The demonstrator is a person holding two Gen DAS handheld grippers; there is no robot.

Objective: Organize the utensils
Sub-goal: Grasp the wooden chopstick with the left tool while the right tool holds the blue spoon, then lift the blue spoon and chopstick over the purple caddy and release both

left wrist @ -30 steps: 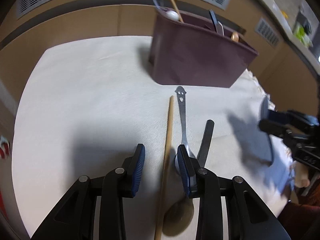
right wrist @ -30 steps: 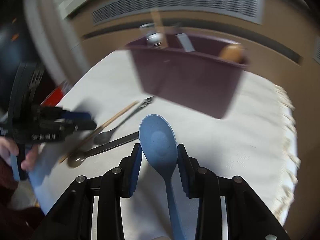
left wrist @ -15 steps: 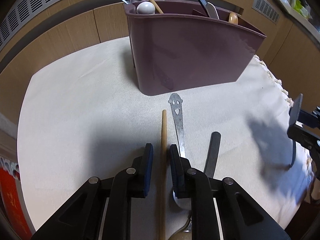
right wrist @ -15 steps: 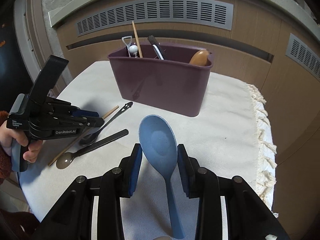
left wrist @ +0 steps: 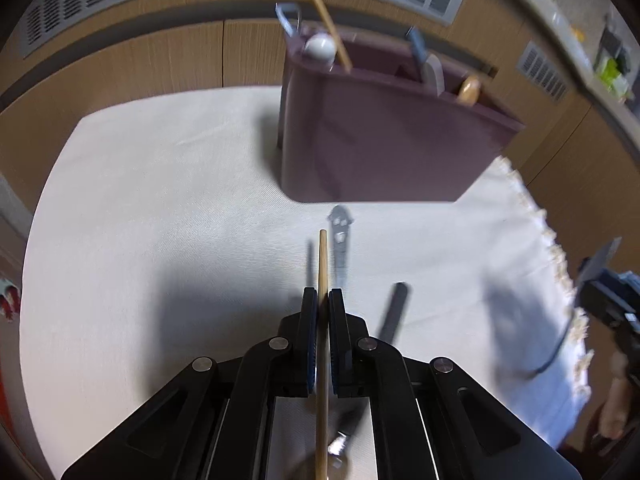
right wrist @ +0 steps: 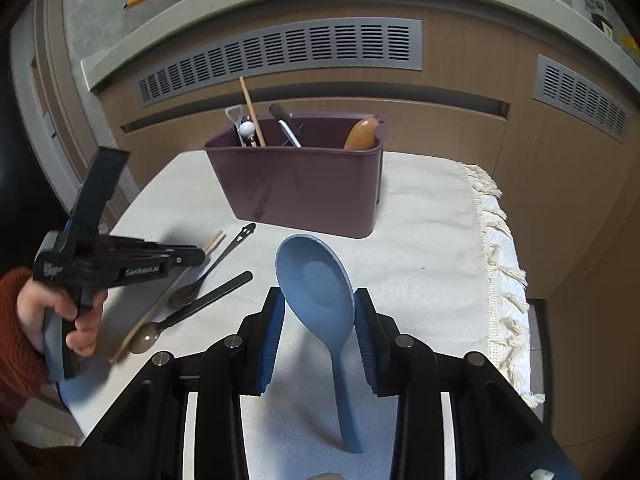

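My left gripper is shut on a wooden chopstick and holds it a little above the white cloth; it also shows in the right wrist view. My right gripper is shut on the bowl of a blue plastic spoon, its handle hanging down toward the cloth. A maroon utensil caddy stands at the back of the table with several utensils in it. On the cloth lie a metal spoon with a face cutout and a black-handled spoon.
Wooden cabinets with grey vents stand behind the table. The cloth's fringed edge runs along the right side. The person's hand in a red sleeve holds the left gripper at the table's left edge.
My left gripper has shut on the chopstick and lifted it off the cloth. My right gripper has lifted the blue spoon and tilted it.
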